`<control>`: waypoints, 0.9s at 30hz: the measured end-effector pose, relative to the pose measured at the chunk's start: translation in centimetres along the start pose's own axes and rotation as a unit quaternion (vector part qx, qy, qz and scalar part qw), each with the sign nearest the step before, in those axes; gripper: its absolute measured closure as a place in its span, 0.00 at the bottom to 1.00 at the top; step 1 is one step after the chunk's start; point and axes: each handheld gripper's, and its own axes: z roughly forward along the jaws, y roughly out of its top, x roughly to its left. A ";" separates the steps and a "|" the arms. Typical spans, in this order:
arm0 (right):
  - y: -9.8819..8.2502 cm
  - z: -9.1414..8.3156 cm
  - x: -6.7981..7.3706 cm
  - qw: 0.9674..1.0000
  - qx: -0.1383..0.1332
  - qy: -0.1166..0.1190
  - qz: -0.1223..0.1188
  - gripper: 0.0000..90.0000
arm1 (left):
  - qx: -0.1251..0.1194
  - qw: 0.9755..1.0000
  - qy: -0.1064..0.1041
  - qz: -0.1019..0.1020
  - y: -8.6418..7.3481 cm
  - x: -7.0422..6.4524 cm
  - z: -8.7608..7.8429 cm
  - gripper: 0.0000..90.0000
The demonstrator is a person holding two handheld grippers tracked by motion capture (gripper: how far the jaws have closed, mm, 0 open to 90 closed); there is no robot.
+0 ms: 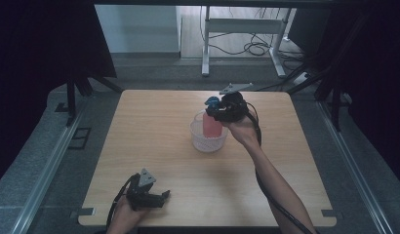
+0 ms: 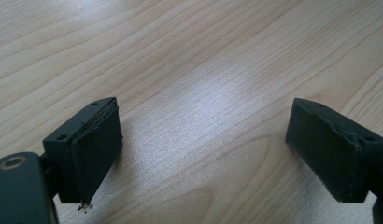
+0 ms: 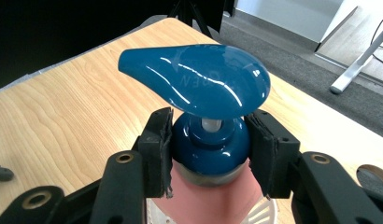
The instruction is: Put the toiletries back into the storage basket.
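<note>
A pink pump bottle (image 1: pixel 211 125) with a blue pump head (image 3: pixel 199 79) stands upright in a small white basket (image 1: pixel 203 141) near the middle of the table. My right gripper (image 1: pixel 222 108) is shut on the bottle's blue collar (image 3: pixel 209 145), one pad on each side, just under the pump head. My left gripper (image 1: pixel 161 197) rests near the table's front edge, its jaws wide open over bare wood, with nothing between the pads (image 2: pixel 98 149).
The wooden table (image 1: pixel 154 126) has open room all round the basket. Dark curtains hang at both sides. Beyond the far edge stand a white desk frame (image 1: pixel 247 29) and loose cables on the floor.
</note>
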 end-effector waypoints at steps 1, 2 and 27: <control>-0.1 0.2 0.0 1.000 0.001 0.000 0.000 0.59 | 0.002 1.000 0.000 0.002 0.0 0.0 0.0 0.11; -0.3 0.3 0.0 1.000 0.002 0.000 0.000 0.59 | 0.001 1.000 0.000 0.001 0.0 0.0 0.0 0.11; -4.0 4.3 -0.1 0.999 0.033 0.009 0.011 0.59 | 0.001 1.000 0.000 0.001 0.0 0.0 0.0 0.11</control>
